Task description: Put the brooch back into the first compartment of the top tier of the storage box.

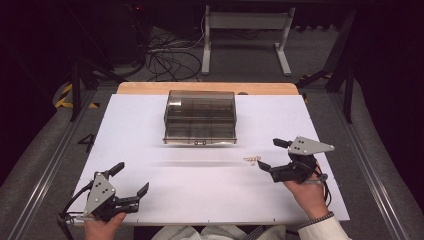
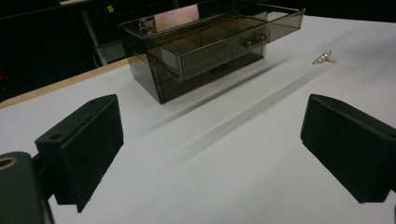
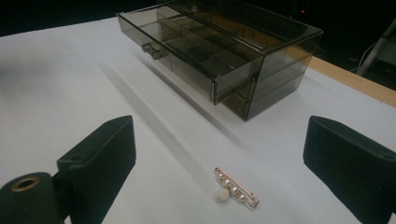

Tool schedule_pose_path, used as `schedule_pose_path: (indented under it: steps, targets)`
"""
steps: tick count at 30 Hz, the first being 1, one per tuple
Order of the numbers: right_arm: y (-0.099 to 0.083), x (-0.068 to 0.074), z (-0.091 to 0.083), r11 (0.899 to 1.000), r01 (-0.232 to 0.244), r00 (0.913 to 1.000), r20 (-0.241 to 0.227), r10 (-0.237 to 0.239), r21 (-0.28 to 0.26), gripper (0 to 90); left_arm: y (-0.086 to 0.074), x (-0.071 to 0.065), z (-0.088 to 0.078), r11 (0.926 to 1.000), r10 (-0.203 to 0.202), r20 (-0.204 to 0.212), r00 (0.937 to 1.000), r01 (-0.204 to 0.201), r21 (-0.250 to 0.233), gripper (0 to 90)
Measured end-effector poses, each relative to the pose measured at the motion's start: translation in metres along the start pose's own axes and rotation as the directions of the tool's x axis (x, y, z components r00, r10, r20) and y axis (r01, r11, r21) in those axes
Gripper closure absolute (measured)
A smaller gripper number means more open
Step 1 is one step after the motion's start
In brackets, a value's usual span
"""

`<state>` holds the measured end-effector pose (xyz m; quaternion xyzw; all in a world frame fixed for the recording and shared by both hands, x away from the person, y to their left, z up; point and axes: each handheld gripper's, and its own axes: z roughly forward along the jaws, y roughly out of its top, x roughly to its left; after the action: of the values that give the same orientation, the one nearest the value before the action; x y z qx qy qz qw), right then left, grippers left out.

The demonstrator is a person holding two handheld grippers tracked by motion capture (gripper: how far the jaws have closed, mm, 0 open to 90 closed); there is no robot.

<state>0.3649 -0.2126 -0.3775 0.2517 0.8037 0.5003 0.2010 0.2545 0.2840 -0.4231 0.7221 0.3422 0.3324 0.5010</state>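
Note:
A smoky see-through drawer box point(image 1: 200, 107) stands at the table's far middle, its upper drawer point(image 1: 200, 135) pulled out toward me, divided into compartments. A small gold brooch with pearls point(image 1: 252, 160) lies on the white surface just left of my right gripper point(image 1: 269, 153), which is open and empty. In the right gripper view the brooch point(image 3: 236, 189) lies between and just ahead of the open jaws, with the box point(image 3: 261, 56) beyond. My left gripper point(image 1: 132, 177) rests open near the front left edge. Its view shows the box point(image 2: 154, 70), the drawer handle point(image 2: 254, 39) and the brooch point(image 2: 327, 57) far off.
The white table cover point(image 1: 150, 150) ends in a wooden strip point(image 1: 207, 88) at the back. Beyond it are cables point(image 1: 170, 55) on the floor and a white frame point(image 1: 247, 30). Dark stands flank the table.

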Motion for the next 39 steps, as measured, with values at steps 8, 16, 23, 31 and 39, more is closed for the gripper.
schedule_pose_path:
  steps: [8, 16, 23, 31, 39]
  targets:
    - [0.003, -0.007, 0.01, 0.999, -0.034, 0.9993, -0.013, 0.034, -0.003, 10.9, 0.0, 0.0, 0.001, 1.0, 0.003, 0.007, 1.0, -0.003, 0.005, 6.9]
    - [0.005, -0.011, 0.018, 1.0, -0.004, 0.9999, 0.014, 0.004, 0.026, 10.8, 0.0, 0.0, 0.001, 1.0, 0.005, 0.006, 1.0, -0.005, 0.006, 6.9]
    - [0.006, -0.011, 0.023, 0.999, 0.012, 0.9998, 0.014, -0.013, 0.047, 11.1, 0.0, 0.0, 0.002, 1.0, 0.003, 0.004, 1.0, -0.003, 0.007, 7.0]
    - [0.009, -0.014, 0.027, 0.997, -0.004, 0.9998, -0.017, 0.005, 0.081, 12.7, 0.0, 0.001, 0.002, 0.9999, 0.001, 0.006, 1.0, -0.001, 0.01, 7.1]
    - [0.008, -0.023, 0.041, 0.984, -0.046, 0.994, -0.09, 0.062, 0.175, 15.2, 0.0, 0.001, 0.002, 0.9999, 0.001, 0.005, 1.0, -0.001, 0.011, 7.2]
